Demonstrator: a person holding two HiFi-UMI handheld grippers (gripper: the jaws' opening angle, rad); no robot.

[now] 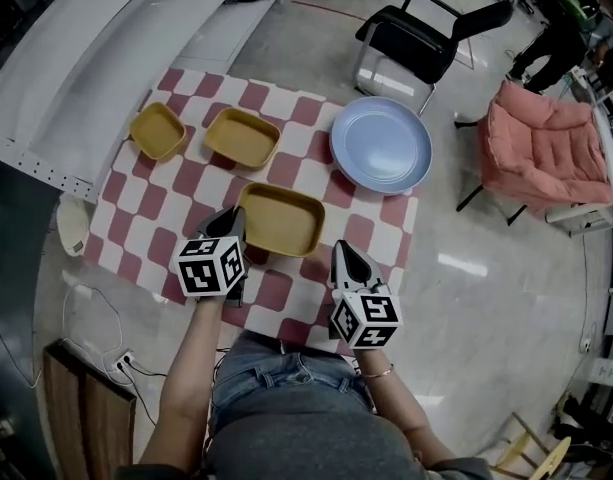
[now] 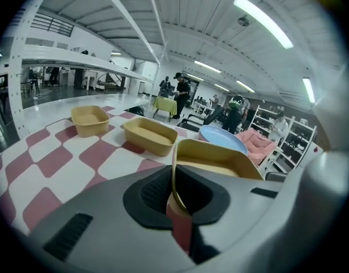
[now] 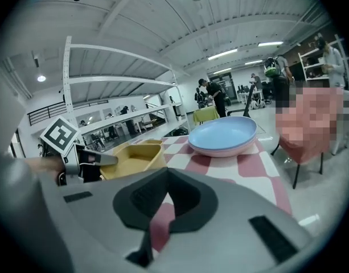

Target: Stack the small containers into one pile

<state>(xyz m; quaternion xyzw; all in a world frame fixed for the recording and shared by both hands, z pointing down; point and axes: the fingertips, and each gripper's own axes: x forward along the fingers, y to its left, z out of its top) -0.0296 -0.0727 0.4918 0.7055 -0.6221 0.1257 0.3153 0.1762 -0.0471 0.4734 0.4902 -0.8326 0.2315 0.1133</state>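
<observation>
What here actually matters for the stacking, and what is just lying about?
Part of the job: near container, rim clamped in the jaws of the left gripper; middle container; small container; right gripper, empty.
Just lying about: blue plate; checked cloth; black chair; pink chair.

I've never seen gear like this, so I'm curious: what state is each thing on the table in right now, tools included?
Near tub: upright, empty, rim pinched, not stacked.
Middle tub: upright, empty, standing alone.
Far tub: upright, empty, standing alone.
Plate: right way up, empty.
Left tool: shut on the near tub's rim.
Right tool: shut, empty, apart from the tubs.
</observation>
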